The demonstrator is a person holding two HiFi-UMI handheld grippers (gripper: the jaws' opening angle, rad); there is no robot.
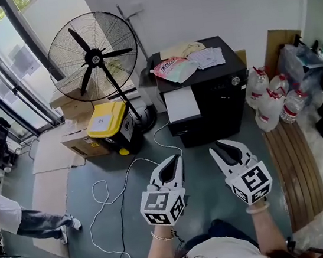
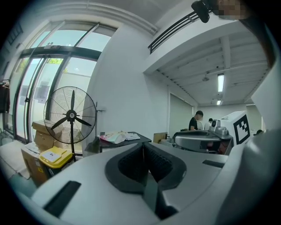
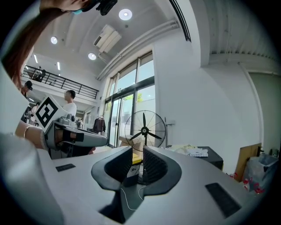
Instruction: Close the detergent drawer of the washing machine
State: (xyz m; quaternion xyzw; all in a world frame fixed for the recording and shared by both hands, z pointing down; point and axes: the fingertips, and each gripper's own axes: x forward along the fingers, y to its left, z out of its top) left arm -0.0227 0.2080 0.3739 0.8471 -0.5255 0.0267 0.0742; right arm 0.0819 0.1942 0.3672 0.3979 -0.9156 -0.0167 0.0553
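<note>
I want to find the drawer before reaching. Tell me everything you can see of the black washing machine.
The black washing machine is a boxy cabinet, upright on the grey floor against the white wall. What looks like a white drawer juts out of its upper front left, open. A small round silver knob sits at its front right. On its flat top lie a pink packet and printed papers. Big water bottles stand close beside it.
</note>
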